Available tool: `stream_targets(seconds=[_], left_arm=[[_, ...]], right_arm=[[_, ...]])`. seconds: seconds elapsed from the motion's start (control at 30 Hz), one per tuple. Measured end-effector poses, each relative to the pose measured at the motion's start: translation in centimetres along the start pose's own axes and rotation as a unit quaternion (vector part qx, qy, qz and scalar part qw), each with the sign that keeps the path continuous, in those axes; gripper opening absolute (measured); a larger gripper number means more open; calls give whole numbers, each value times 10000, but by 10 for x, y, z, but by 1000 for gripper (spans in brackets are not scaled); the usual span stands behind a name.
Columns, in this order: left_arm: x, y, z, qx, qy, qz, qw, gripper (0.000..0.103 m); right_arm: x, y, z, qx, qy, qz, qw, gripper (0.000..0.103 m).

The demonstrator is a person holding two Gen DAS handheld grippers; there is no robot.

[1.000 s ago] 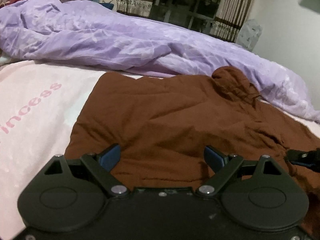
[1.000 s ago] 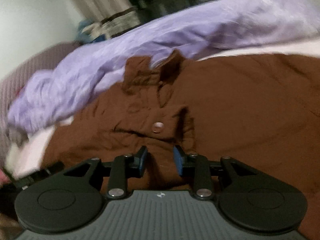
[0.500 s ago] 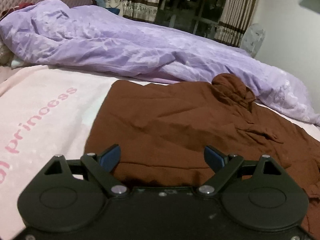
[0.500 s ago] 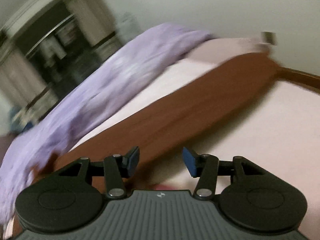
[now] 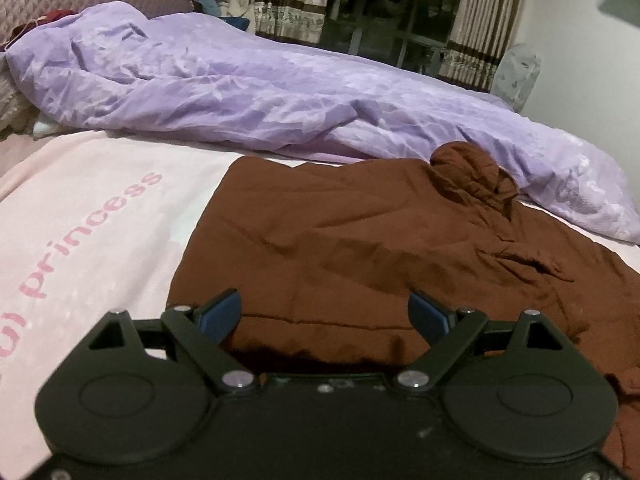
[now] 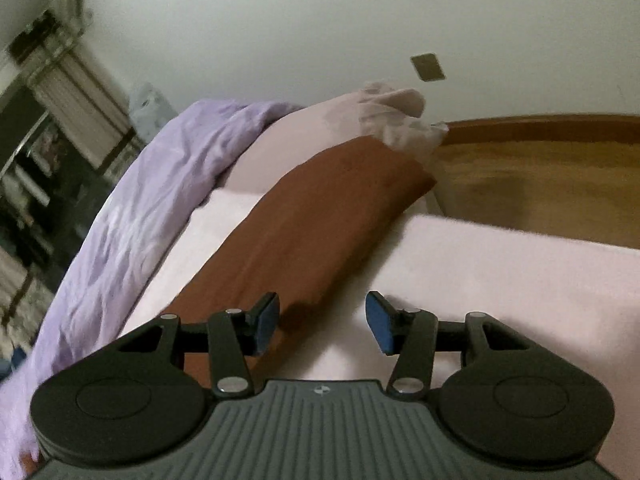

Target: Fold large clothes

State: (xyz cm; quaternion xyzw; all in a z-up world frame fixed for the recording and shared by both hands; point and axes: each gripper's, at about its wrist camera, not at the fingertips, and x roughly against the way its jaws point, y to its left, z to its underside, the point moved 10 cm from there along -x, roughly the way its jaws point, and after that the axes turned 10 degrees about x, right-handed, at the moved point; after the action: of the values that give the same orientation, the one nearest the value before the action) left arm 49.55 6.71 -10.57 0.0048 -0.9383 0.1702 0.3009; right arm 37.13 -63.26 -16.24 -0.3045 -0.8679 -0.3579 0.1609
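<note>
Brown jacket [image 5: 360,248] lies spread on the bed's pink blanket [image 5: 100,208], barely folded; its long sleeve [image 6: 312,216] trails outward. Left gripper [image 5: 324,312] and right gripper [image 6: 322,316] hover, jaws spread, holding nothing.

The pink blanket [image 5: 92,216] on the bed carries 1 readable word, "princess", in darker pink lowercase letters running up its left part. Below it a further pink mark is cut off and unreadable. Nothing else is legible.
</note>
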Motion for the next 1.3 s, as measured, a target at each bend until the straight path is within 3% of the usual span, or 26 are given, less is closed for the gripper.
stream_targets(seconds=[0.37,0.43,0.5,0.63,0.77,0.9,0.97,1.07,1.17,1.23,1.3], left_arm=[[-5,-7,-2,-126,-5,-102,9999,91],[-5,-7,-3,-135,-5,-87,9999,91],[-5,-6,-3,-139,1,-77,9999,91],[-1,-5,-4,-134,-16,-31,9999,91],[3,-5,-7,-79,-55,61,9999,91],[6,-6,-9,-33,-70,199,9998,91],[8,-7,-9,-7,-65,268,9996,91],[11,-8,-8,46,-45,394,9992,91],[12,-11,-8,139,-6,496,9987,91],[13,-14,-9,307,54,663,9973,91],[13,-22,-8,555,225,960,9936,91]], right_arm=[[-31,-16,-31,-846,-352,-202,9956,59],[-30,-15,-30,-849,-381,-165,9955,50],[-31,-17,-30,-793,-352,-33,9962,29],[-27,-15,-35,-731,-432,-4,9964,11],[-1,17,-52,-230,-789,-106,9966,7],[40,94,-63,455,-1154,-739,9895,6],[65,147,-60,874,-1331,-1192,9800,6],[106,237,-36,1600,-1512,-2000,9548,6],[141,324,16,2385,-1505,-2795,9178,6],[155,375,66,2803,-1221,-3334,8918,16],[160,411,120,3194,-850,-3679,8692,51]])
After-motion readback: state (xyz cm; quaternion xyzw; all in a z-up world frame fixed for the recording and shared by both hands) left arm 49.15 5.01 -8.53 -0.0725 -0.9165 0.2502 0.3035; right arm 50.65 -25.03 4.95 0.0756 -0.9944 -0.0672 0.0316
